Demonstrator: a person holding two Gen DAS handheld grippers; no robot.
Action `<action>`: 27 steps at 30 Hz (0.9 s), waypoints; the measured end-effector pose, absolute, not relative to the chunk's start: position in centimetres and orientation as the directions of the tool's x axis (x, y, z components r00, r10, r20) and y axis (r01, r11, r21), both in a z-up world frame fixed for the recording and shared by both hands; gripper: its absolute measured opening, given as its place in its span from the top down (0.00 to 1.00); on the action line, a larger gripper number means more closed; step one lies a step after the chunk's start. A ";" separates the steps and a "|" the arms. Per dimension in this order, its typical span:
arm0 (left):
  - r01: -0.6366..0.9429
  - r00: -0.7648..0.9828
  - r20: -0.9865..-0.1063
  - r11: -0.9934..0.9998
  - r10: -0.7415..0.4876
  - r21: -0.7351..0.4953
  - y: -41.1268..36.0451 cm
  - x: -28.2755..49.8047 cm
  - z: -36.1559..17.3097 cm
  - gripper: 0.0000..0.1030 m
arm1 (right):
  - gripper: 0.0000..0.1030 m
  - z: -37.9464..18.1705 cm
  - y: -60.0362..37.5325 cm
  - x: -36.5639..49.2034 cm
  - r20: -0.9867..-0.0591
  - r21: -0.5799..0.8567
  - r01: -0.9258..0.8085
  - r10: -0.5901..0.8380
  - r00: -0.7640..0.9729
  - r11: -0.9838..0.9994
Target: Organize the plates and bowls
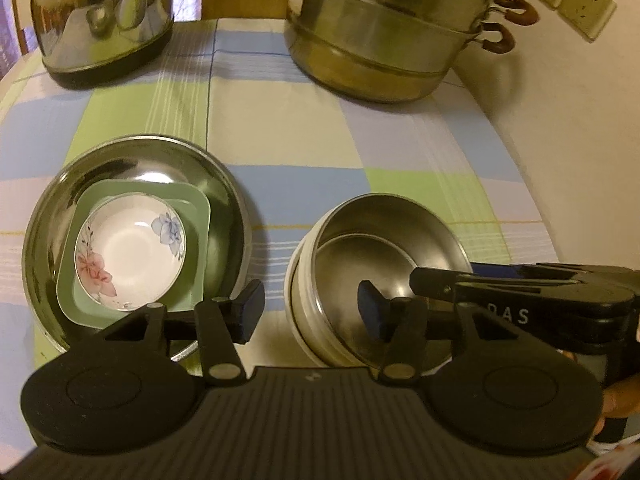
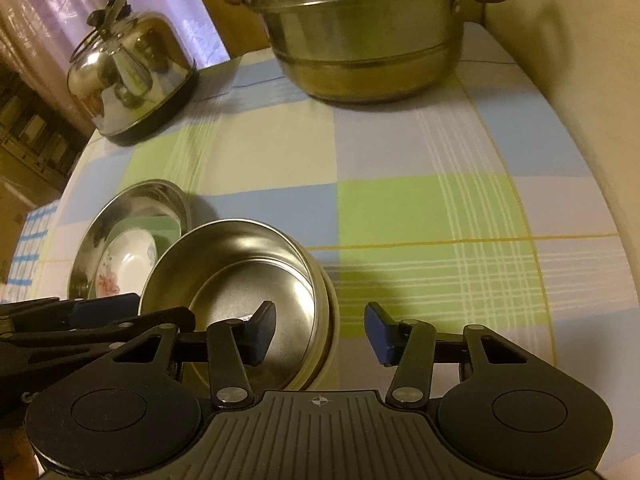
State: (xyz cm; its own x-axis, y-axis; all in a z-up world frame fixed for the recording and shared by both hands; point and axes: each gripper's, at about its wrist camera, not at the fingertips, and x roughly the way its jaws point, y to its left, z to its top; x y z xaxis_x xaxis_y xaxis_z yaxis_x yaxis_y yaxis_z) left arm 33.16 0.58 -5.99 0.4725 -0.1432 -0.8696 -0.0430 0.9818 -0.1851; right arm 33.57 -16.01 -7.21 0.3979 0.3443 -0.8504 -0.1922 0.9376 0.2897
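Steel bowls (image 1: 372,280): nested stack on the cloth (image 1: 304,128), right of the big dish (image 1: 132,240); light, stiff, slippery.
Hold: opposite rims.
Left gripper (image 1: 312,310): released, straddling the left rim.
Right gripper (image 2: 320,336): released, straddling the right rim, probably not touching.
Porcelain bowl (image 1: 130,250): fragile.

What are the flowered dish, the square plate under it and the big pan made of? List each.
Flowered dish: likely glazed ceramic, glossy white with printed flowers.
Square plate: matte green, plastic or ceramic, unclear.
Big pan: polished steel, mirror reflections.
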 end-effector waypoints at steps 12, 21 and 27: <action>-0.099 0.448 -0.883 0.974 -0.139 -0.203 0.5 33.6 -7.6 0.74 | 0.71 -7.9 -15.9 34.1 -0.862 0.289 -0.230 0.357 0.360 0.929; -0.125 0.480 -0.864 0.963 -0.151 -0.237 0.8 33.2 -7.8 0.76 | 0.77 -7.7 -15.6 34.1 -0.871 0.273 -0.239 0.345 0.350 0.932; -0.119 0.485 -0.864 0.969 -0.135 -0.218 0.5 33.3 -8.1 0.76 | 0.77 -7.9 -15.8 34.0 -0.865 0.282 -0.240 0.354 0.355 0.929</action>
